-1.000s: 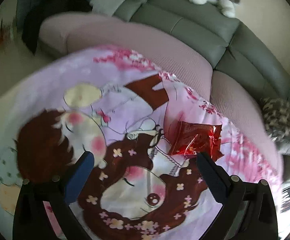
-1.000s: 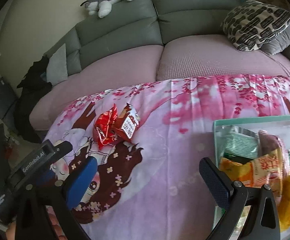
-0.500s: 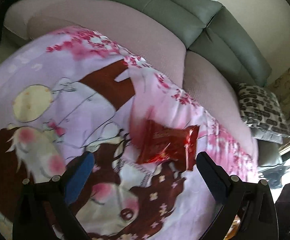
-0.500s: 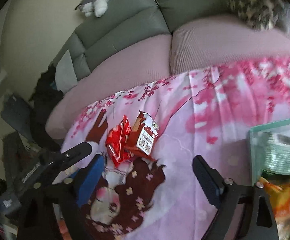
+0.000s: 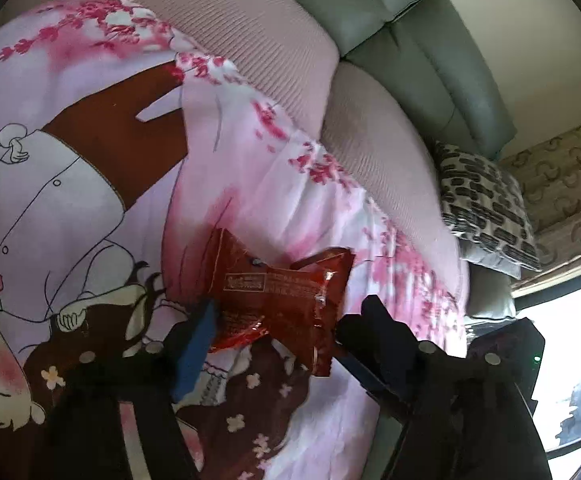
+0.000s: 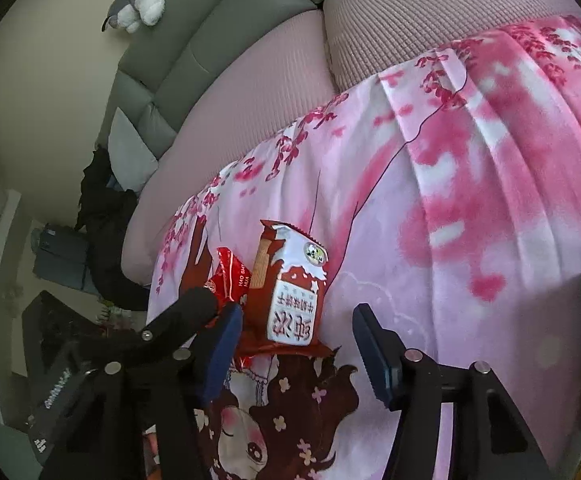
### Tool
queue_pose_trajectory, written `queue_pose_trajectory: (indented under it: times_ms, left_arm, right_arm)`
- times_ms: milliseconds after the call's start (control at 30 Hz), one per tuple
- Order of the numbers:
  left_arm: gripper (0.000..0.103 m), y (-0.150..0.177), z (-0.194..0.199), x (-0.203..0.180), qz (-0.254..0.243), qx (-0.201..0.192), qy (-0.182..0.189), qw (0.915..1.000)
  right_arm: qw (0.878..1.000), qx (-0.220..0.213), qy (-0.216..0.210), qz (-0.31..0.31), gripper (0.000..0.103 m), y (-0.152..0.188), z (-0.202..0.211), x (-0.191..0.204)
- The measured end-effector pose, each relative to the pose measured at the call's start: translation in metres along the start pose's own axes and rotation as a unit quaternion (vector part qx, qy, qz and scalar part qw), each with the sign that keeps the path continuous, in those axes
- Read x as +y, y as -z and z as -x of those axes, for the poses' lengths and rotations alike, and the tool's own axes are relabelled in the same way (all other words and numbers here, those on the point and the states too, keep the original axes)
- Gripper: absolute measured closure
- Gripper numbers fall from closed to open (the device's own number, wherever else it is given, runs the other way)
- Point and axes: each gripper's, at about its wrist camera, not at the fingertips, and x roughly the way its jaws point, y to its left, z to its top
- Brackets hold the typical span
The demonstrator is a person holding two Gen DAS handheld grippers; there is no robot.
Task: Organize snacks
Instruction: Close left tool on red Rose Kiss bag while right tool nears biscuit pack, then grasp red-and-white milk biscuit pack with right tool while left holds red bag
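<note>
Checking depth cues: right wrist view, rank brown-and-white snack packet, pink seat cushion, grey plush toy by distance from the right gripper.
1. brown-and-white snack packet: between the right gripper fingers, on the blanket.
2. pink seat cushion: beyond the blanket edge.
3. grey plush toy: upper left, on the sofa back.

left gripper (image 5: pixel 278 332): black frame, blue pads, silver screws
right gripper (image 6: pixel 296 338): same build; white lettering, illegible

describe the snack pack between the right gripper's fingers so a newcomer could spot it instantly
Start at the pink cartoon blanket spread over the sofa. Near its left edge two snacks sit side by side, between the open fingers of the right gripper. It is the brown-and-white pack with large Chinese characters; its neighbour is a shiny red wrapper.
</note>
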Motion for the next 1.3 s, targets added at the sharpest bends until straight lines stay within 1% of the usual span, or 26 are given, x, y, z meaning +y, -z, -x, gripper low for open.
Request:
queue_pose_trajectory:
  times_ms: [100,200,267,333,500,633,700,767,800,833,1000,1067,1300]
  left_arm:
    - [0.032,-0.002,-0.004,0.005,0.009,-0.001,0.0,1.0]
    - [0.04,-0.002,-0.007,0.012,0.025,-0.002,-0.006,0.9997]
    - [0.04,-0.002,-0.008,0.015,0.032,-0.004,-0.004,0.9995]
    - [0.041,-0.002,-0.006,0.017,0.032,-0.007,-0.007,0.9994]
    - [0.046,0.001,0.001,0.018,0.037,-0.02,-0.022,0.9989]
    - [0.047,0.002,0.011,0.015,0.023,-0.035,-0.06,0.9973]
    - [0.047,0.001,0.017,0.016,0.019,-0.04,-0.073,0.9964]
    - [0.047,0.0,0.024,0.016,0.009,-0.05,-0.1,0.9936]
    - [0.047,0.0,0.026,0.016,0.004,-0.054,-0.11,0.9925]
    - [0.047,-0.001,0.027,0.017,0.002,-0.055,-0.116,0.9917]
    - [0.046,-0.002,0.024,0.019,-0.004,-0.051,-0.121,0.9913]
    - [0.046,-0.001,0.022,0.019,-0.002,-0.052,-0.115,0.992]
    - [0.049,0.013,0.03,0.011,-0.002,-0.064,-0.109,0.9919]
  right_arm:
    - [1.0,0.0,0.0,-0.005,0.043,-0.004,-0.005,0.0]
    - [1.0,0.002,-0.001,-0.006,0.044,-0.005,-0.009,0.0]
    - [1.0,0.003,0.0,-0.003,0.044,-0.006,-0.006,-0.002]
    - [1.0,0.004,0.002,-0.003,0.047,-0.005,-0.007,0.0]
    - [1.0,0.011,-0.001,-0.002,0.051,-0.003,-0.013,0.006]
    - [1.0,0.019,0.014,0.018,0.052,0.0,-0.023,0.016]
    - [0.999,0.019,0.023,0.027,0.052,0.0,-0.026,0.021]
    - [0.999,0.017,0.034,0.037,0.052,0.001,-0.028,0.026]
    - [0.998,0.016,0.038,0.041,0.055,0.001,-0.029,0.028]
    - [0.998,0.015,0.043,0.049,0.055,0.001,-0.031,0.03]
    - [0.996,0.007,0.052,0.071,0.057,0.008,-0.027,0.038]
    - [0.996,0.004,0.053,0.075,0.057,0.012,-0.022,0.036]
    - [0.995,-0.027,0.061,0.072,0.057,0.038,0.019,0.026]
